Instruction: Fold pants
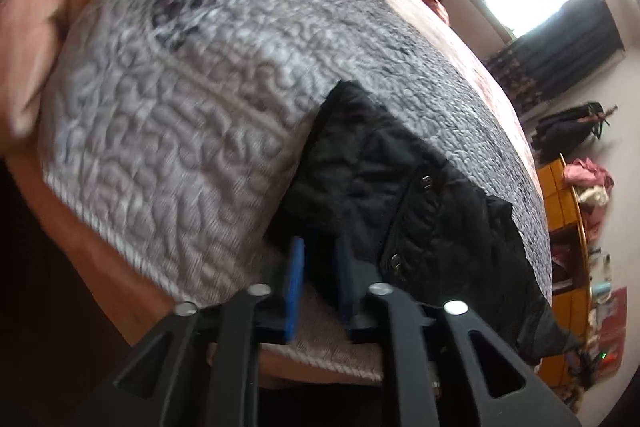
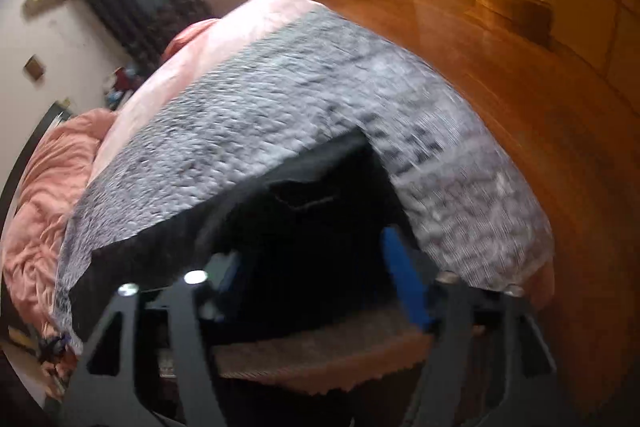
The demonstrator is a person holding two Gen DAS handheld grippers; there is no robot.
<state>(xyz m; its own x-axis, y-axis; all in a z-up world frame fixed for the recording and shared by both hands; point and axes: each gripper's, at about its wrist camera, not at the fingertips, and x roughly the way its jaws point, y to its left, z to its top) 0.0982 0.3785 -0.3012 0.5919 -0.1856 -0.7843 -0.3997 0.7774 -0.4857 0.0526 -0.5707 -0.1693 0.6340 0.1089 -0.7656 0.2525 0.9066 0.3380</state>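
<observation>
Pants (image 1: pixel 400 187), black, lie on the grey quilt (image 1: pixel 180 107) at the bed's near edge as we bring both claws over them. Our left claw (image 1: pixel 318 291) stands slightly parted, our right claw (image 2: pixel 320 287) spread wide, neither pinching cloth.

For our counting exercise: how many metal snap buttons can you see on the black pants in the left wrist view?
2. One snap button sits near the middle of the black pants; the other lies lower, nearer the camera. Folds may hide more.
</observation>
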